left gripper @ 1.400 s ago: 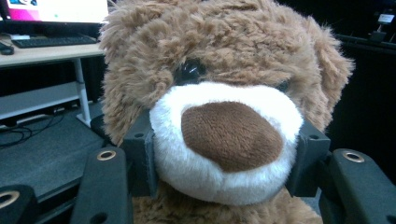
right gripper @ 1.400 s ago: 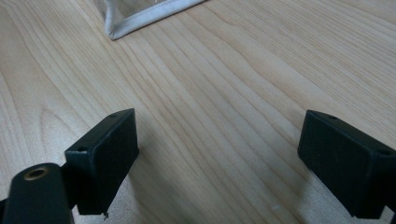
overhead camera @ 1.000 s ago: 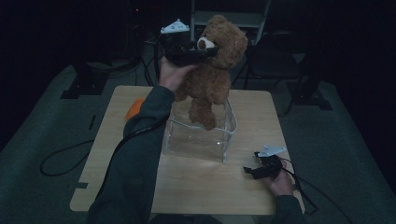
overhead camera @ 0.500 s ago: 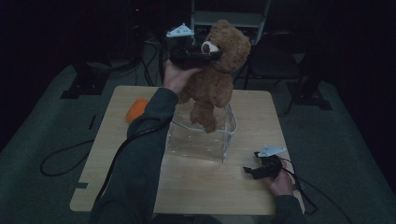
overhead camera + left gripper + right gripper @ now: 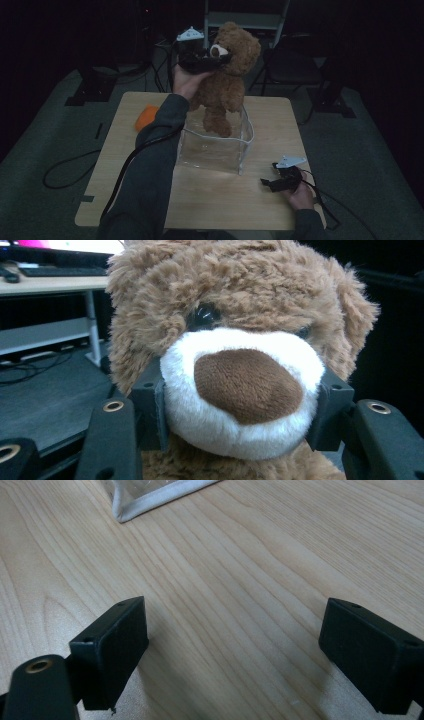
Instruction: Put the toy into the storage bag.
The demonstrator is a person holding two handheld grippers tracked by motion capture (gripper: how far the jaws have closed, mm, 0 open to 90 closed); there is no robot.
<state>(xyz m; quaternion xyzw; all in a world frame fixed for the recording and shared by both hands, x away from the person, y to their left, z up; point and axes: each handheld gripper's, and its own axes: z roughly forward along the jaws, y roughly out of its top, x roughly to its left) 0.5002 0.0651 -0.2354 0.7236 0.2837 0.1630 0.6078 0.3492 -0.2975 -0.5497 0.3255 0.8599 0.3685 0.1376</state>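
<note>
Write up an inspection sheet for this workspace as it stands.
Surface: wooden table, light grain, bare at the front.
Job's things: brown teddy bear held up over the clear bag; its feet hang at the bag's mouth.
Clutter: orange item on the table's far left.
Grippers: left claw clamped on the bear's white muzzle; right claw open, low over the table, nothing between its jaws.
Cables: black cable looped on the floor at left.
Surroundings: dark room, chair behind.
</note>
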